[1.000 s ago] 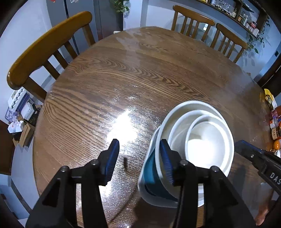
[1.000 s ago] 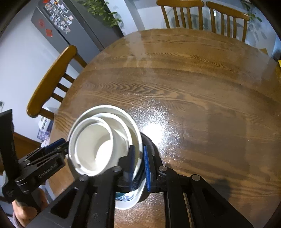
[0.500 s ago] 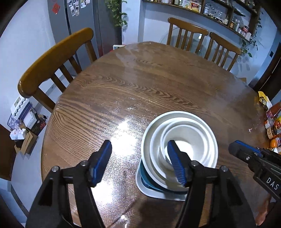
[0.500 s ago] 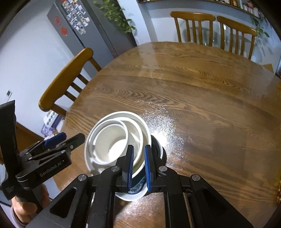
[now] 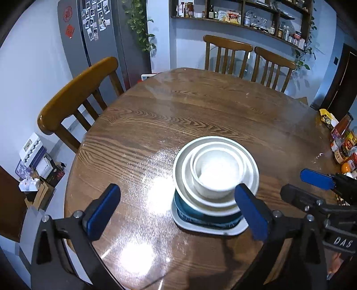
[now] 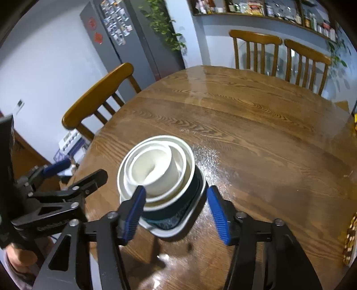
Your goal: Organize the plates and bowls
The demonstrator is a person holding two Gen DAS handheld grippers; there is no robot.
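Note:
A stack of dishes stands on the round wooden table (image 5: 200,107): nested white bowls (image 5: 215,171) on a dark teal bowl (image 5: 189,208), on a white squarish plate (image 5: 185,224). The stack also shows in the right wrist view (image 6: 156,171), over the teal bowl (image 6: 191,189) and plate (image 6: 176,232). My left gripper (image 5: 178,214) is open and empty, pulled back, its jaws wide apart. My right gripper (image 6: 178,212) is open and empty, close in front of the stack, touching nothing. It shows at the right in the left wrist view (image 5: 316,180).
Wooden chairs stand at the left (image 5: 73,100) and at the far side (image 5: 247,55). Jars and packets (image 5: 343,142) crowd the table's right edge. A grey fridge (image 5: 93,40) and wall shelves (image 5: 245,17) stand behind. Boxes (image 5: 33,160) lie on the floor at left.
My right gripper opened, letting go of the bowl rim, and drew back. My left gripper opened wider and pulled back and up. The stack now rests level on the table.

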